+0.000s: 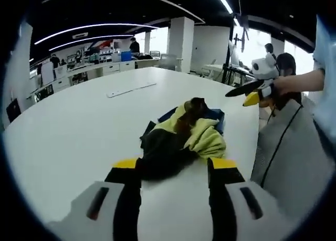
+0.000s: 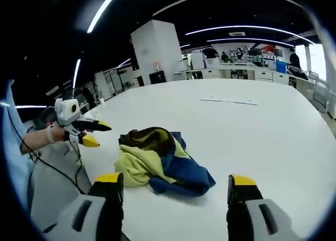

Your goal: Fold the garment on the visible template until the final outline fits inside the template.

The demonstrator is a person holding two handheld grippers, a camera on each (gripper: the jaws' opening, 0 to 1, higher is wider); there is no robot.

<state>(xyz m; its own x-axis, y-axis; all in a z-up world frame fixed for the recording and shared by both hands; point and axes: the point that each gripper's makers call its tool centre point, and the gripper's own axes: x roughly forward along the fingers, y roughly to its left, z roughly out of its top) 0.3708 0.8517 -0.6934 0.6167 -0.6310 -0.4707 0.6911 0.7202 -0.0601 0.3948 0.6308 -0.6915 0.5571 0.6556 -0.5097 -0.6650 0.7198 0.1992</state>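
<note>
Garment [image 2: 160,162], crumpled yellow, blue and dark heap, possibly brown-trimmed, on white worktop [image 2: 252,131] ahead of both tongs [image 1: 173,170] [image 2: 176,186], each wide apart, holding nothing.

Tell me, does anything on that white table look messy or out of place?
Yes: the yellow, blue and dark fabric garment lies crumpled in a heap on the white table, not spread flat or folded. No folding template outline is visible under it.

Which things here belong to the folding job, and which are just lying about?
Job:
crumpled garment
left hand-held gripper
right hand-held gripper
white table

Lying about:
flat white strip farther along the table
desks and cabinets in the background
</note>
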